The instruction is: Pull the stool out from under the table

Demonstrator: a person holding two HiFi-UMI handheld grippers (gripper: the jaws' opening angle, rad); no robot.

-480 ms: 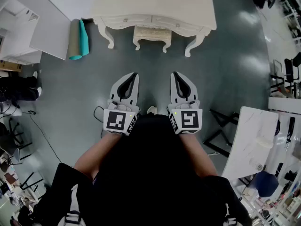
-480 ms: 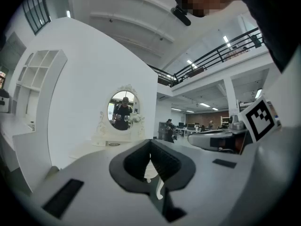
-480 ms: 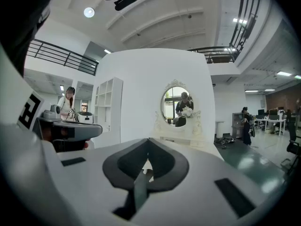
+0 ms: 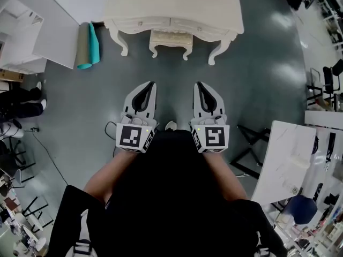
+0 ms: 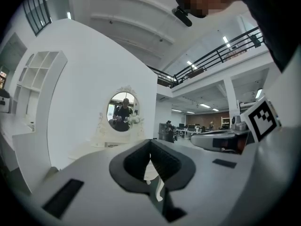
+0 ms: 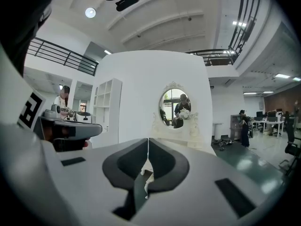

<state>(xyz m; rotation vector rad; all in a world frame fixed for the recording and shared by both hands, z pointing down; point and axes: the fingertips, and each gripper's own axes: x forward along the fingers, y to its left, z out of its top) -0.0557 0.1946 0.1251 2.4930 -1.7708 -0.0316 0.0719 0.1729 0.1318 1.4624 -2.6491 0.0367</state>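
Left gripper [image 4: 151, 83] and right gripper [image 4: 197, 83] are held side by side, level, over the grey floor [image 4: 161, 68]. Both pairs of jaws are pressed together, with nothing caught between them. Farther ahead, well apart from both, the stool [image 4: 170, 38] is seen tucked under the cream table [image 4: 177, 9], between its front legs. A rolled mat [image 4: 88, 46] is noted left of the table.
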